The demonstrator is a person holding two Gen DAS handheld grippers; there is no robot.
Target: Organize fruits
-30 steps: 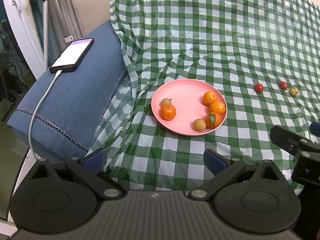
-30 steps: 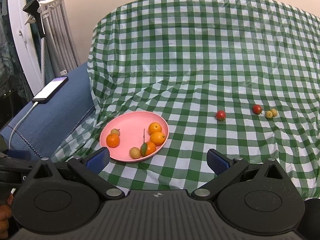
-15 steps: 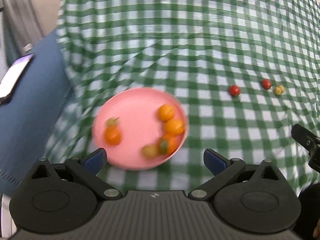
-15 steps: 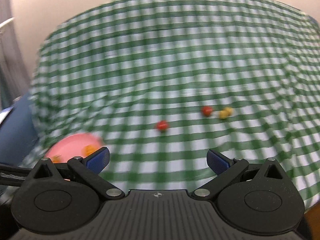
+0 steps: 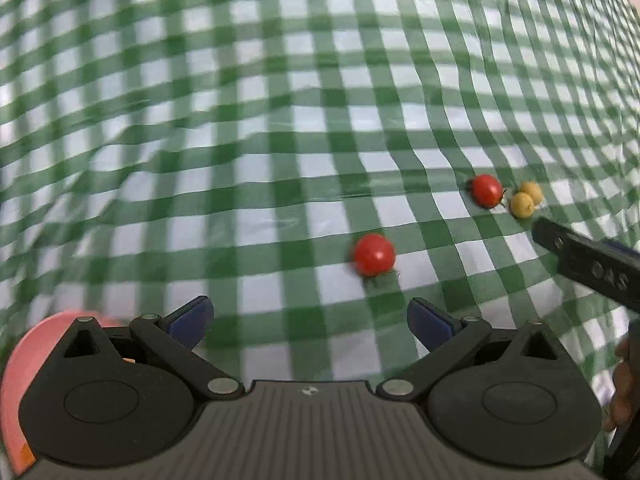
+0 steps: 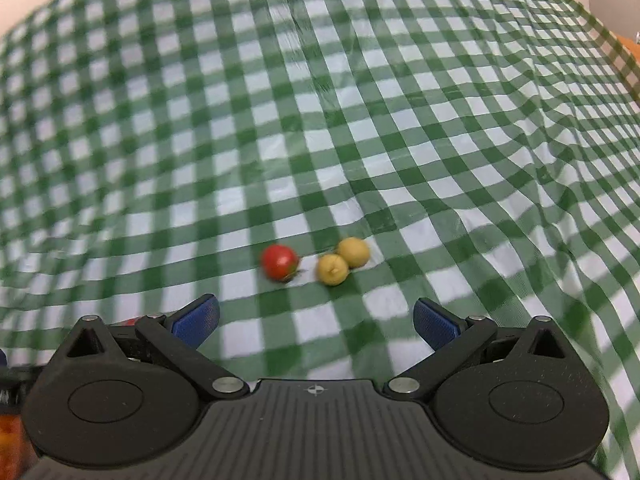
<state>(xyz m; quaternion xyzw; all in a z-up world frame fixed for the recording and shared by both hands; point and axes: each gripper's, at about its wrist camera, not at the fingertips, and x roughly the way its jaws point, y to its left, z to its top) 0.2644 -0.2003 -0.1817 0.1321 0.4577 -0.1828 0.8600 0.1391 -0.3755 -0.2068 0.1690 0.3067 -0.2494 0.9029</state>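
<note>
Two handheld claws hover low over a table draped in a green-and-white checked cloth, each aimed at loose fruit. The left claw is spread wide and holds nothing; a red cherry tomato lies on the cloth just ahead of it, slightly right of its centre line. The rim of a pink plate shows at this view's lower left, mostly hidden behind the claw body.

The right claw is also spread wide and empty. Just ahead of it lie a second red tomato and two small yellow fruits, the yellow pair touching each other, the tomato just beside them.

The step in hand appears to be the approach for picking up loose fruit. Next, each claw likely needs to lower until its fingers straddle one fruit, then close gently, since these small round fruits could roll or bruise. Both views are blurred.
</note>
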